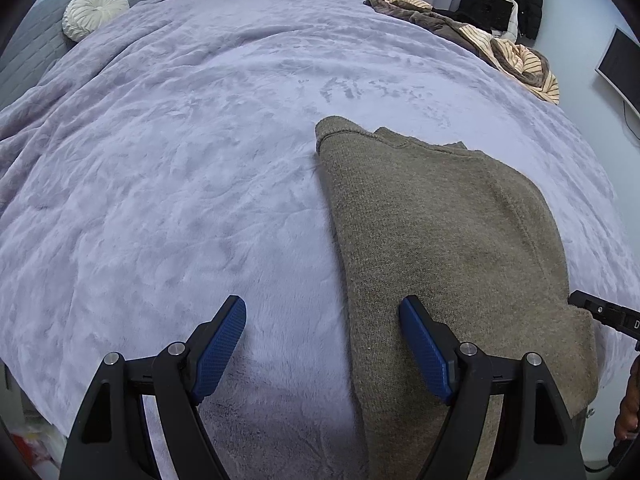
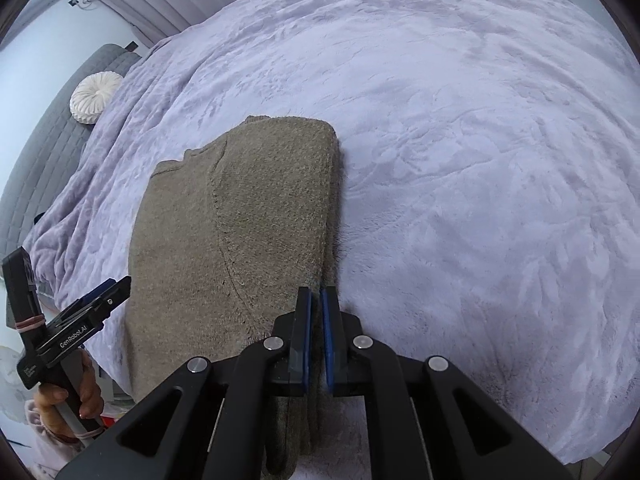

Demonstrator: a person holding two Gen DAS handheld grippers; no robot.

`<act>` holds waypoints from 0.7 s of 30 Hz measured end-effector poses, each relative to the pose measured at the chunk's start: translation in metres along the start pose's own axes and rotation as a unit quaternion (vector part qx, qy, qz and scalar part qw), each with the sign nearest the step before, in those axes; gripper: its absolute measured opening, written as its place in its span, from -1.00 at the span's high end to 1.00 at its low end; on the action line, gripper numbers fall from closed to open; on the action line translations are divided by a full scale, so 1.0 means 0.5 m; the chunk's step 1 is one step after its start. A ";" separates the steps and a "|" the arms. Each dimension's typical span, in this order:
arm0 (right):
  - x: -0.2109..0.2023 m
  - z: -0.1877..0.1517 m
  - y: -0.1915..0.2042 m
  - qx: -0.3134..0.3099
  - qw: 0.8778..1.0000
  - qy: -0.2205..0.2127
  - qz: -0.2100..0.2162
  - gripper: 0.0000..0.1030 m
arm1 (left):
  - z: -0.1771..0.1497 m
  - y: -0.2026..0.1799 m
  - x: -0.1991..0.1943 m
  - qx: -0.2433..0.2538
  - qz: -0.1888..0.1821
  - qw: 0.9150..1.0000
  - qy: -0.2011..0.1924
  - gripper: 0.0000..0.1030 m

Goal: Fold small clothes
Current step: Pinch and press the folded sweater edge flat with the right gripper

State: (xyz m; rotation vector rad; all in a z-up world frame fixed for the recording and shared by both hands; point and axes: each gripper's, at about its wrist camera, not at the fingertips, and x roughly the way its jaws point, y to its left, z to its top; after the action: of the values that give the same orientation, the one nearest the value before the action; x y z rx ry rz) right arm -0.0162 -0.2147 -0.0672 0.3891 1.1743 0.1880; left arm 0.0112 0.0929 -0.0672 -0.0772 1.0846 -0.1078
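Mid-fold: right gripper (image 2: 316, 300) pinches the olive-brown knitted sweater's (image 2: 240, 220) near edge; left gripper (image 1: 322, 320) gapes wide, empty. Next: carry that edge across.

The left hand-held gripper (image 1: 322, 336) hangs with its blue pads spread wide, nothing between them. Its right pad sits over the near left part of a folded brown knit sweater (image 1: 440, 248), which lies on a lilac plush blanket (image 1: 180, 160) covering the bed. A round white cushion (image 1: 94, 12) rests far left.
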 end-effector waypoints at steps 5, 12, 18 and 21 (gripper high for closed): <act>-0.022 0.003 -0.001 0.002 1.000 -0.014 -0.013 0.87 | -0.002 -0.007 -0.003 0.007 0.011 1.000 0.000 -0.56; -0.072 -0.010 0.067 -0.064 0.997 -0.047 -0.008 0.87 | -0.006 -0.020 -0.012 0.018 0.033 0.999 0.002 -0.56; -0.054 -0.056 0.138 -0.148 0.988 -0.042 -0.027 0.87 | -0.017 -0.031 -0.022 0.026 0.050 0.998 0.002 -0.56; -0.010 -0.074 0.125 -0.139 0.989 -0.008 -0.044 0.89 | -0.023 -0.031 -0.027 0.022 0.049 0.999 0.005 -0.56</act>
State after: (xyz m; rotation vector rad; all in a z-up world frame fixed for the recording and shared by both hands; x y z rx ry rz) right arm -0.0489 -0.1519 -0.0506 0.0942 1.1294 0.2681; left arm -0.0061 0.0790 -0.0589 0.0168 1.0926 -0.0438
